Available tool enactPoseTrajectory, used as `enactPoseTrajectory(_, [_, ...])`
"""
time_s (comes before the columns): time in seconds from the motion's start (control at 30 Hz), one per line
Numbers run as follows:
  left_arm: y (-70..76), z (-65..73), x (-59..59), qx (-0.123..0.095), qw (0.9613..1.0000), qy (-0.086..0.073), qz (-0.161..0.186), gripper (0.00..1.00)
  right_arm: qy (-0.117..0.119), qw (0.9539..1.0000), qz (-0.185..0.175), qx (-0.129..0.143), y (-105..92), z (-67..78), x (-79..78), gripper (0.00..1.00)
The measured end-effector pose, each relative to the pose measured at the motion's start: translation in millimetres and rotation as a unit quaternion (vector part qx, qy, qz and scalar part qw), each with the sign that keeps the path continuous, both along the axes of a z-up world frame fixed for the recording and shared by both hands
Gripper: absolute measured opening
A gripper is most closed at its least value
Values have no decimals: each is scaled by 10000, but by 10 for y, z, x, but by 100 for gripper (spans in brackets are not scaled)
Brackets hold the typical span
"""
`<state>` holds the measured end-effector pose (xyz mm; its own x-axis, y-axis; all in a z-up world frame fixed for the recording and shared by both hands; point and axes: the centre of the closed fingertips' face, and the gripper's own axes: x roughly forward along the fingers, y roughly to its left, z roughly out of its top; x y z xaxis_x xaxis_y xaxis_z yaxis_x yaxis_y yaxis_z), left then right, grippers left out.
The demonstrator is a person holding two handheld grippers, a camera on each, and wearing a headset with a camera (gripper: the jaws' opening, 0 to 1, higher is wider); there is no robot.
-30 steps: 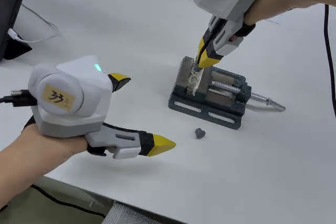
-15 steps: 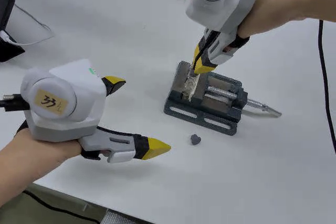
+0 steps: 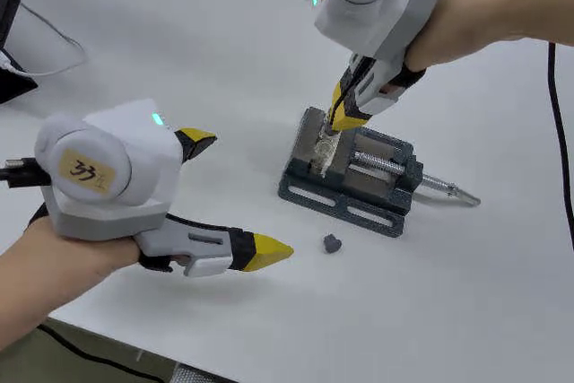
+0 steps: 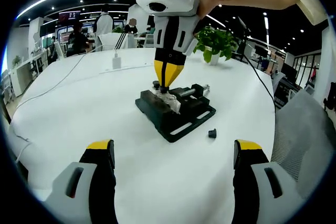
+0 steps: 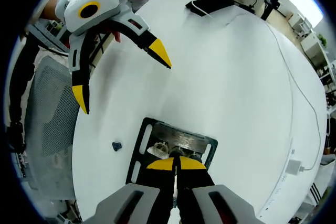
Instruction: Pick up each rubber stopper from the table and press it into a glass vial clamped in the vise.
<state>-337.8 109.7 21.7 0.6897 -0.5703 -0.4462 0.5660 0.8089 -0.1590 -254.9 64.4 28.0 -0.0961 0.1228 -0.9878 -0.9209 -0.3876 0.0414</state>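
A dark vise stands on the white table and clamps clear glass vials at its left end. My right gripper comes down from above, shut, with its yellow tips resting on the top of a vial. A dark stopper sits beside those tips. One loose grey rubber stopper lies on the table just in front of the vise, also seen as stopper and stopper. My left gripper hovers open to the vise's left, nothing between its jaws.
A black device with a white cable sits at the table's far left. A black cord runs down the right side. The vise's screw handle sticks out to the right. The table's front edge is close under my left hand.
The head camera has shifted a little. The right gripper's tips stay at the vial top, and the left gripper holds its place, open.
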Motion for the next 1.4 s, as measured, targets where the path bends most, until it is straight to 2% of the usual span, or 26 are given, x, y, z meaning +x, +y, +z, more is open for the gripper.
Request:
enactPoseTrajectory(0.1, [2,-12,2,2,10000,1,13,93,-48,10000,31,-15,-11,11,-19,0])
enactPoseTrajectory(0.27, [-13,-20,18,-21,10000,3,15,93,25,9997,-235,64,12,16,-14,0])
enactPoseTrajectory(0.47, [-62,-12,56,-41,10000,-9,-32,93,-10,9996,-299,15,50,7,-15,0])
enactPoseTrajectory(0.6, [-79,5,80,-51,10000,-25,-58,93,-16,9996,-268,-40,58,-15,59,0])
enactPoseTrajectory(0.63, [-81,10,83,-53,10000,-29,-62,93,36,9990,-438,-36,55,-15,59,0])
enactPoseTrajectory(0.77, [-80,20,90,-45,10000,-31,-63,93,15,9989,-456,-58,57,-20,73,0])
enactPoseTrajectory(0.83, [-76,22,88,-35,10000,-39,-56,93,-126,9995,-284,-86,54,-22,51,0])
enactPoseTrajectory(0.97, [-92,38,75,-2,10000,-39,-79,93,-84,9993,-363,-100,58,-27,75,0])
enactPoseTrajectory(1.03, [-94,77,73,-35,10000,-63,-61,93,-46,9992,-405,-55,34,-19,59,0])
enactPoseTrajectory(1.07, [-92,88,76,-33,10000,-77,-53,93,1,9985,-550,-26,29,-19,45,0])
enactPoseTrajectory(1.23, [-82,152,69,-1,9999,-106,-38,93,-49,9988,-487,55,28,-15,26,0])
enactPoseTrajectory(1.4, [-80,227,57,-12,9999,-144,3,93,28,9958,-815,428,14,15,5,0])
